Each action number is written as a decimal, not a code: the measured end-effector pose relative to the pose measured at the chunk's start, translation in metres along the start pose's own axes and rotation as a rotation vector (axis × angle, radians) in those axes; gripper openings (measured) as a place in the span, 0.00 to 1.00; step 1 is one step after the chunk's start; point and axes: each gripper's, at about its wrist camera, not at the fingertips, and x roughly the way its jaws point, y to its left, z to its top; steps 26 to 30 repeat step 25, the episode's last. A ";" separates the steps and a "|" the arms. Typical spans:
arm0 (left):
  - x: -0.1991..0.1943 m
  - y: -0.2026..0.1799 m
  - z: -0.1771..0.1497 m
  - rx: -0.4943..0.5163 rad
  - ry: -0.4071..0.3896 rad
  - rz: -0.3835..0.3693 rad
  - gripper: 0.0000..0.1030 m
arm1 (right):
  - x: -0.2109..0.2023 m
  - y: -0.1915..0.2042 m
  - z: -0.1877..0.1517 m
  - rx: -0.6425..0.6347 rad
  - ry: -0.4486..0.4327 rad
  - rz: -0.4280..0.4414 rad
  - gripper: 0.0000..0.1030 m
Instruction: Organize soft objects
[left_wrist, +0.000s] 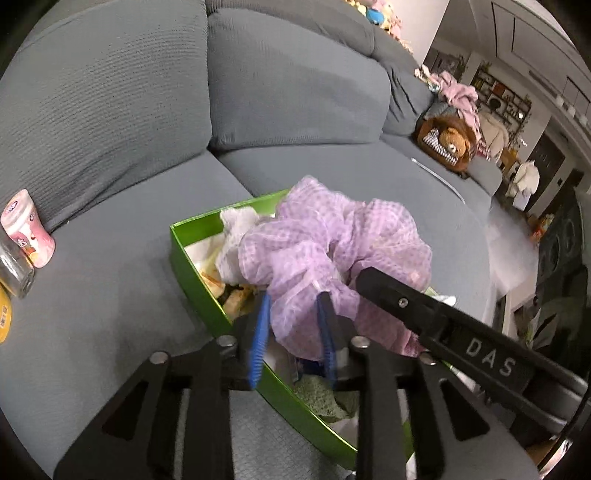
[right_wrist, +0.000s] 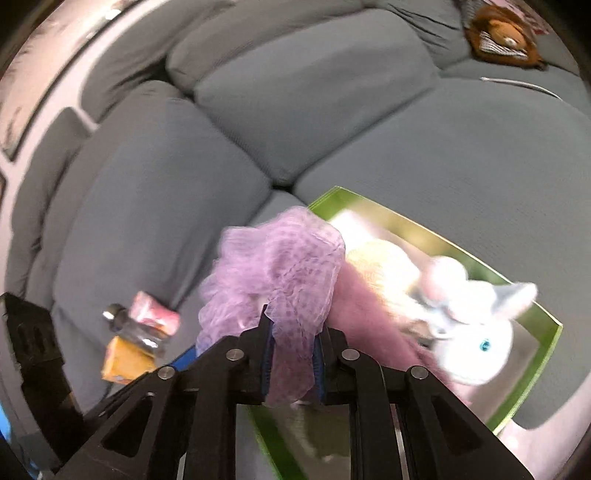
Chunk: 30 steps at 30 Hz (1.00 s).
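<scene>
A big purple mesh scrunchie (left_wrist: 325, 247) hangs over a green box (left_wrist: 192, 273) on the grey sofa. My left gripper (left_wrist: 293, 317) is shut on its lower edge. My right gripper (right_wrist: 293, 332) is shut on the same scrunchie (right_wrist: 280, 266); its black arm crosses the left wrist view (left_wrist: 443, 314). The green box (right_wrist: 528, 365) holds a white plush bunny (right_wrist: 476, 343), a cream soft ball (right_wrist: 384, 269), a pink fuzzy item (right_wrist: 362, 317), white cloth (left_wrist: 240, 229) and a green cloth (left_wrist: 321, 398).
A pink cup (left_wrist: 27, 229), a clear bottle (left_wrist: 14, 273) and a yellow item (left_wrist: 4, 314) lie on the left seat cushion. A brown teddy bear (left_wrist: 448, 142) and pink clothes (left_wrist: 458, 96) sit far right. Open grey seat cushion (left_wrist: 110, 295) lies left of the box.
</scene>
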 end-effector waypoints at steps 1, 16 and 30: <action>0.002 -0.002 -0.001 0.009 0.008 0.008 0.39 | 0.000 -0.003 0.000 0.013 0.010 -0.029 0.34; -0.035 -0.017 -0.006 0.017 0.010 0.000 0.88 | -0.063 0.003 -0.005 -0.063 -0.149 -0.175 0.89; -0.047 -0.018 -0.012 0.010 0.007 -0.009 0.91 | -0.077 0.003 -0.011 -0.054 -0.188 -0.216 0.89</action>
